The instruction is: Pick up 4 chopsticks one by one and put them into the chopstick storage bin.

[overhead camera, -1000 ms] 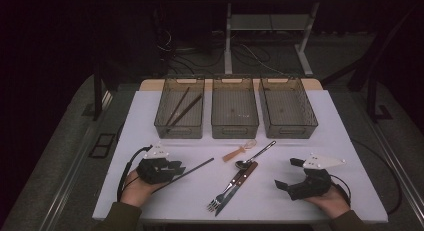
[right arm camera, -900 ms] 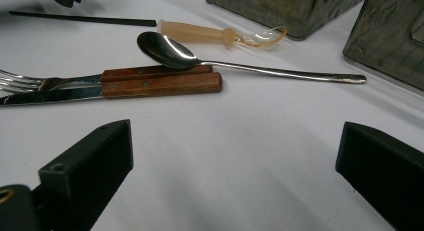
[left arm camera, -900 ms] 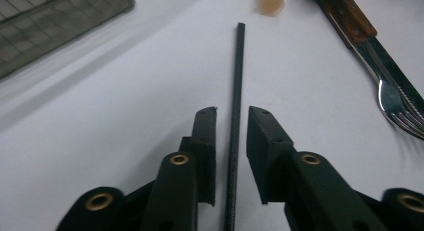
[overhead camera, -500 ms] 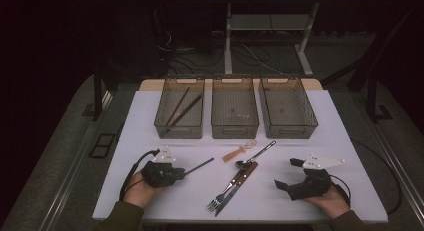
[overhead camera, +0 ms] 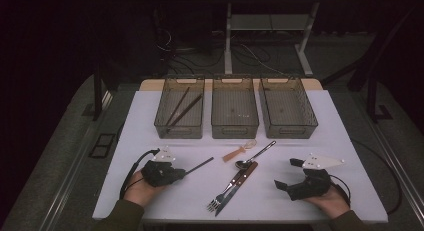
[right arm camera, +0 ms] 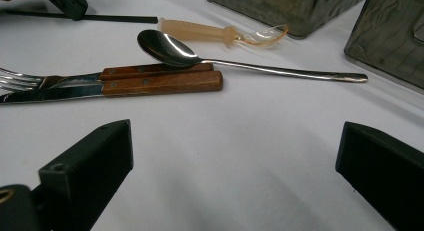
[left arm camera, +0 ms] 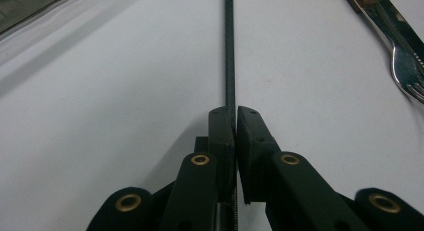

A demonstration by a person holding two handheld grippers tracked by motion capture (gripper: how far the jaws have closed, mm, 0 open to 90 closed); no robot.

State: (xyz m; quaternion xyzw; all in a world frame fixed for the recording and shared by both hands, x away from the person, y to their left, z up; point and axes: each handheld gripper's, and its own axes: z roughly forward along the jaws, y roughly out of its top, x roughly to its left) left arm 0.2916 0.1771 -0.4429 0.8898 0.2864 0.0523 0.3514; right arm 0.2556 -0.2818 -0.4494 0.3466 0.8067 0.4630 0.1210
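Left gripper view looks straight along the black chopstick, which runs from between the two jaws up to the top edge; the left gripper has just been closing and its pads now pinch the stick's near end. High view puts that gripper lower left on the white table, the stick pointing toward the centre. Lower right, the right gripper stands wide open, holding nothing.

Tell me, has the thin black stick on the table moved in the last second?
No. The black stick keeps its tip at the same spot below the left bin; the left gripper has just been closing onto it.
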